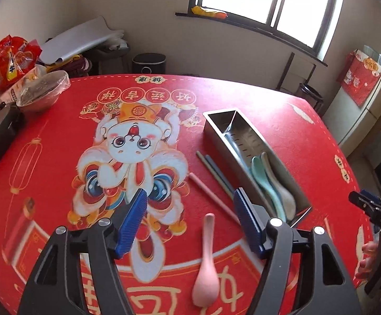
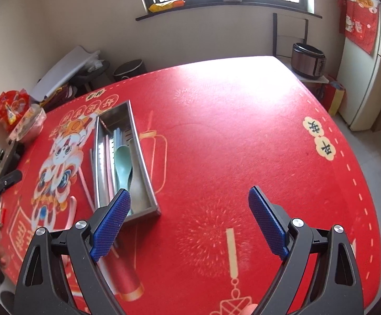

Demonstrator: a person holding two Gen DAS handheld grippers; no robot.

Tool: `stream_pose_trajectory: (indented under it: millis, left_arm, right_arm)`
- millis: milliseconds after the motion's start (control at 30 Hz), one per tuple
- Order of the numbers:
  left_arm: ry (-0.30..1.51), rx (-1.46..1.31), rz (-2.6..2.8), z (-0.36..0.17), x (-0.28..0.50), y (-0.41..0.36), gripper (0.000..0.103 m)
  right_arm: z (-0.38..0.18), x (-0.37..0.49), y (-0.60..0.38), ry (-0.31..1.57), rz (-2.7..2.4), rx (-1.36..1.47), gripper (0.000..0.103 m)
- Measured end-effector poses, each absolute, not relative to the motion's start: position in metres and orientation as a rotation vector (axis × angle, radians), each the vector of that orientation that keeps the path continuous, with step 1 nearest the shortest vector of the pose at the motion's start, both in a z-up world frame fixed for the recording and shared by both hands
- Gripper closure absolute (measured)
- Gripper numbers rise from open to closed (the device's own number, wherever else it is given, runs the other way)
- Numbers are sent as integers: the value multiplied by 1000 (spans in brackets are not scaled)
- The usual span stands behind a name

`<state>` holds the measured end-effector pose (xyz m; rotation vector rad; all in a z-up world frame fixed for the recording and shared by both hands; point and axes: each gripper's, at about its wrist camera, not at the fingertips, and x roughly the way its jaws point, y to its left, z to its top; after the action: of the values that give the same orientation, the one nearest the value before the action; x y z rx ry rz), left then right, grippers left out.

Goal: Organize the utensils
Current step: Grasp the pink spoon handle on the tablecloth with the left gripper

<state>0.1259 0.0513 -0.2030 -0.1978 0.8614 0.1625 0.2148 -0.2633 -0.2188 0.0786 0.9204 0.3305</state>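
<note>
On red tablecloth [image 1: 59, 157], pink spoon [image 1: 206, 267] lying beneath left gripper [image 1: 190, 223], jaws spread, empty. Right gripper [image 2: 190, 225] also gaping. Spoon looking light, stiff, slippery; pinching narrow handle seeming best. Metal tray [image 1: 282, 176] waiting nearby.

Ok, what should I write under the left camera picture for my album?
Open left gripper hovering above a pink spoon beside the metal tray.

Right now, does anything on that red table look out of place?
Yes. A pink spoon and three chopsticks lie loose on the cloth beside the steel tray, while the other spoons are already inside it.
</note>
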Motion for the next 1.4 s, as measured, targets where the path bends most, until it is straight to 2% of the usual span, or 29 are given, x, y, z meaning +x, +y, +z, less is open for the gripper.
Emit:
stream_pose_trajectory:
  millis: [67,400,500,667,900,1133,1400]
  left_arm:
    - [895,-157,158,-214,118,53,32]
    - [1069,-154,-15,-280,100,34,33]
    - [1092,-183,-57,-291,104,30,39]
    - [1153,-210,-102,-309,109,25,58]
    - [1171,-330,-102,-317,108,39,63]
    - [1192,-341,-140,-318,110,38,76]
    - [1186,-298,-182,-310,110,22,78]
  right_arm:
    - [-223,208,-254,945,351,78,15]
    - [-232,173,-229,984,298,11,15]
    - [-237,167,-229,1015,297,28,15]
    - [-239,156,-234,1028,289,54,15]
    - [-239,151,-236,1030,281,81,15]
    - [-238,154,-229,1029,295,80,15]
    - [-242,156,-227,1042,300,84,15]
